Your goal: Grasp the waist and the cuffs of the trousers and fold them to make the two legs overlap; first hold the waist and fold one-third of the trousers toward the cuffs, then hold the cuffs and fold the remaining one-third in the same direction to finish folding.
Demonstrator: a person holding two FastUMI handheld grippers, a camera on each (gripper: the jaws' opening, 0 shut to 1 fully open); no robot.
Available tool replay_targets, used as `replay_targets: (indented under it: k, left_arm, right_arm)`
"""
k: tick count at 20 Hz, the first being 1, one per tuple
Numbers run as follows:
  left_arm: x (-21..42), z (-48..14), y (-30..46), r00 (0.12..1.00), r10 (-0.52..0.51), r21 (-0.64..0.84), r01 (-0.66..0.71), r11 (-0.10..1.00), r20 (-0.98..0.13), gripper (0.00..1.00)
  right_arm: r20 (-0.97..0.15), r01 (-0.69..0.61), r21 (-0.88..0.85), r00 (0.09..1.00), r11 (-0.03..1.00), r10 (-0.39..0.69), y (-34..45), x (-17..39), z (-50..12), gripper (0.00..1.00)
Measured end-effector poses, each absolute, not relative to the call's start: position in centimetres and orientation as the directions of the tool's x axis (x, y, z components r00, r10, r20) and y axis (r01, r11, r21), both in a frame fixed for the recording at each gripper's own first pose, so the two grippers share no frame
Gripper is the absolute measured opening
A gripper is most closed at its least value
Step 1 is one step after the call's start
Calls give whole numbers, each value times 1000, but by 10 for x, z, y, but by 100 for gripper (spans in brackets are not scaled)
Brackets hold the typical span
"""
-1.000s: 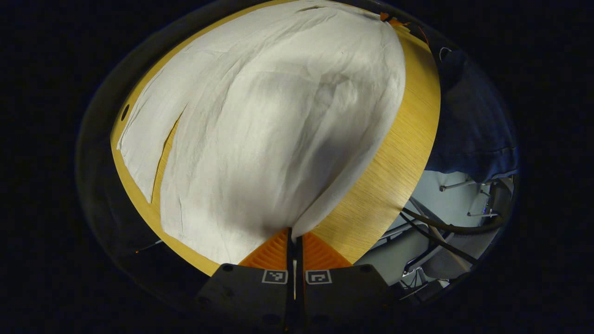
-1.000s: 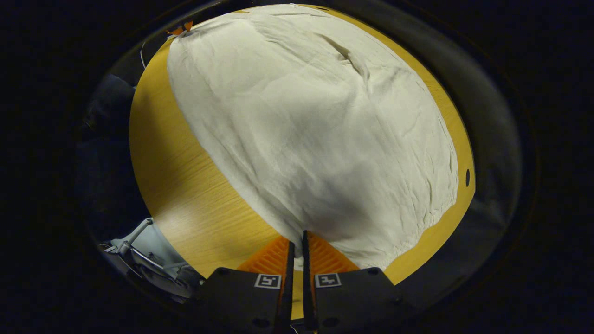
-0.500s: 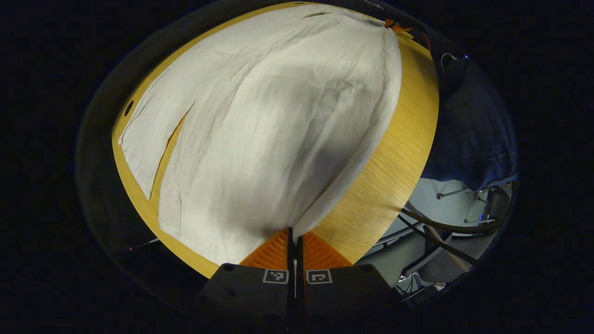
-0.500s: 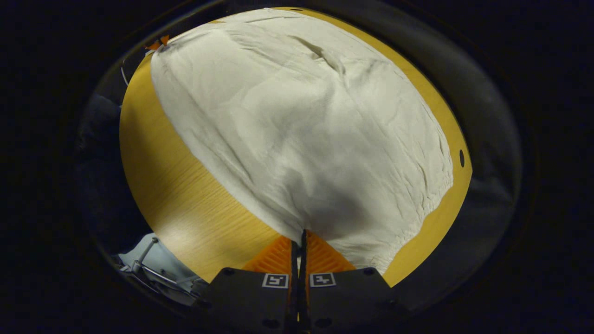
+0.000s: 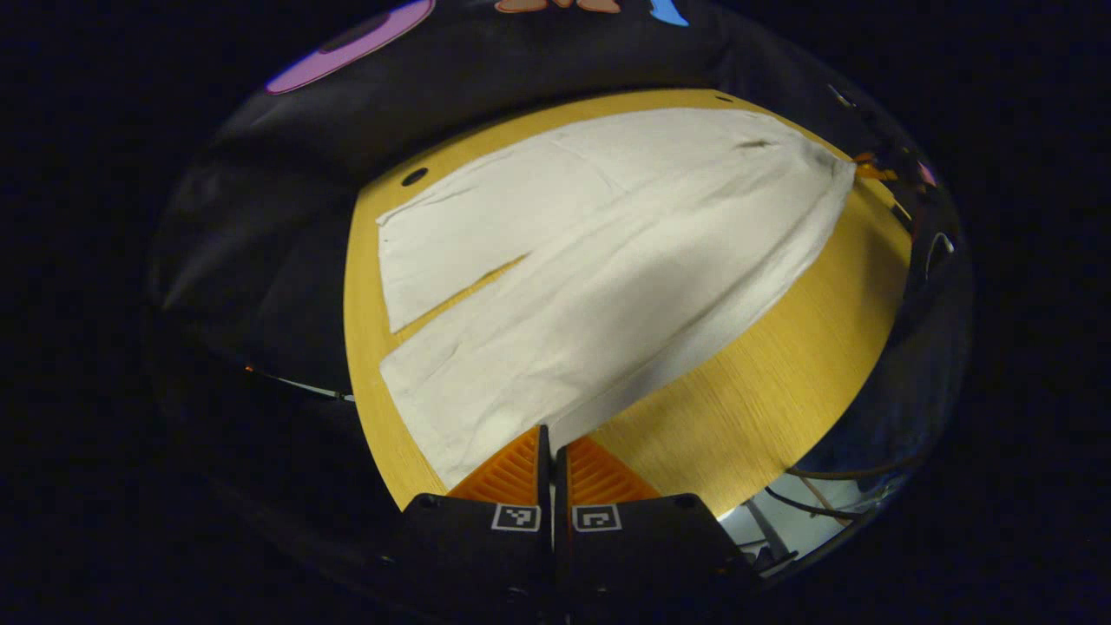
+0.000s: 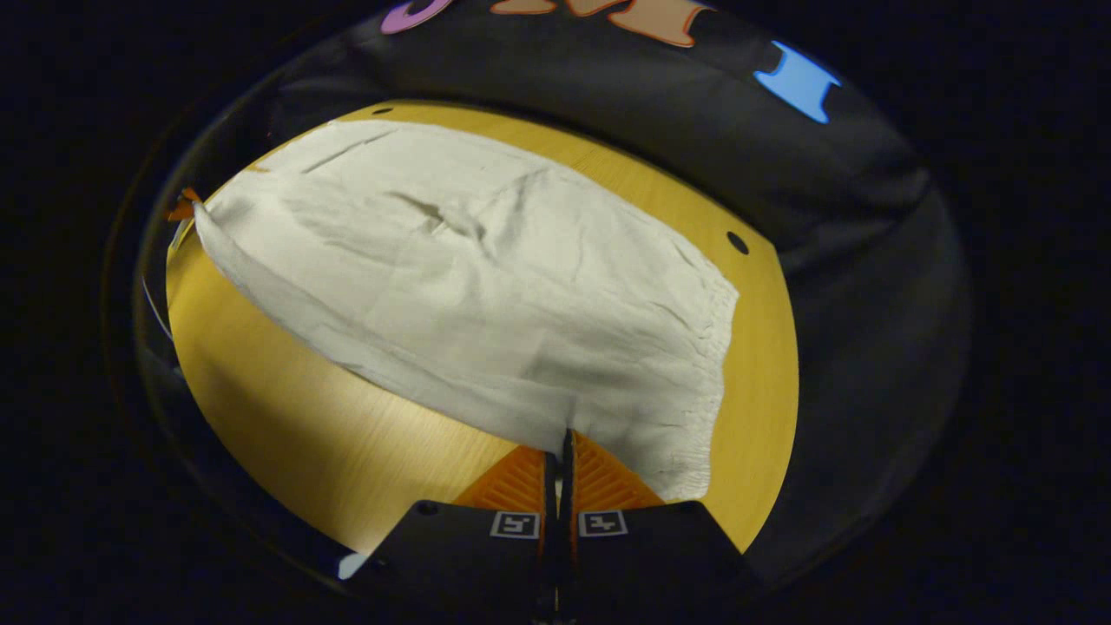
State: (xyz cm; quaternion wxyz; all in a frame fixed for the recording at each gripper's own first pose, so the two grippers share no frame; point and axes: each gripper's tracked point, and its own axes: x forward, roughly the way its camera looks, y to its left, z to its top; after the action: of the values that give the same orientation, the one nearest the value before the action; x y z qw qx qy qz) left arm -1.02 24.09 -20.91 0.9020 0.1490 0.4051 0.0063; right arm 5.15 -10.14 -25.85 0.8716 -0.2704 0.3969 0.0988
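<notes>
— Gripping what, left gripper (image 5: 548, 441)?
— Clamped on trousers (image 5: 599, 252) near cuff (image 5: 408, 382), spread over table (image 5: 764, 382).
— Right gripper (image 6: 564, 443)?
— Pinching waist (image 6: 707, 382) edge, near side.

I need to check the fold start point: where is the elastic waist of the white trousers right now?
In the right gripper view, the gathered waist lies on the right of the round wooden table, its near corner pinched in the right gripper.
</notes>
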Motion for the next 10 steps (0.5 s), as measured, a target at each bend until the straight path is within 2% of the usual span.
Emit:
replay_targets:
  k: [3, 4, 7, 8, 10]
  left_arm:
    - [68, -153, 247, 777, 167, 219, -39, 975, -607, 0]
    - [103, -129, 249, 814, 179, 194, -84, 978, -552, 0]
    - [198, -67, 257, 874, 225, 133, -185, 974, -432, 0]
    - [177, -68, 252, 889, 236, 128, -201, 971, -392, 0]
    - [231, -44, 268, 907, 264, 122, -236, 964, -327, 0]
  right_arm:
    - [-648, -248, -363, 760, 898, -52, -85, 88, -226, 0]
    - [-624, -209, -342, 779, 916, -55, -79, 102, -217, 2]
    - [-547, -122, -287, 835, 950, -58, -70, 145, -186, 2]
    - [-525, -102, -270, 849, 957, -58, -66, 157, -176, 0]
    - [-473, -65, -249, 879, 966, -62, -56, 189, -158, 2]
